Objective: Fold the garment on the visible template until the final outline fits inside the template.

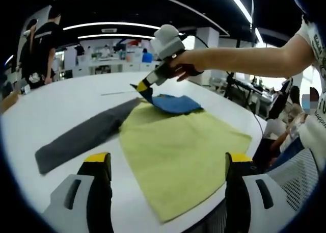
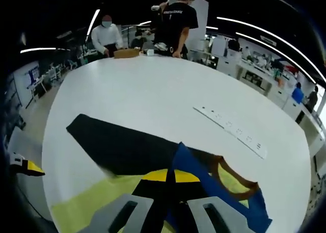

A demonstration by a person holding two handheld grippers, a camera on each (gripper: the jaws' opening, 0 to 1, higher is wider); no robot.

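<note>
White table (image 1: 61,105) takes up most of both views, round-edged, office space behind it.

Yellow-green cloth (image 1: 178,151) is the biggest item on it: flat, centre to lower right of the left gripper view, near corner close to the table edge. In the right gripper view it's the pale strip along the bottom left (image 2: 86,205).

Dark grey cloth (image 1: 81,136) lies as a long strip, running from left of centre up toward the middle, its far end touching or tucked at the yellow-green cloth's upper corner. Right gripper view: dark shape at centre left (image 2: 117,146).

Blue garment (image 1: 175,103) sits bunched on the far edge of the yellow-green cloth, centre of the left gripper view. Right gripper view shows it at lower centre-right (image 2: 224,192) with a brown-trimmed opening.

White power strip (image 2: 232,131) lies on bare table, centre right of the right gripper view, well apart from the cloths.

Right gripper (image 1: 145,89), held in a hand (image 1: 183,69), upper centre of the left gripper view: jaws closed, pinching the blue garment's edge and lifting it. Own view (image 2: 170,176): yellow tips together on the blue fabric.

Left gripper (image 1: 168,164): jaws spread wide, nothing between them, low over the near part of the yellow-green cloth.

People stand at the table's far side (image 2: 175,19).
</note>
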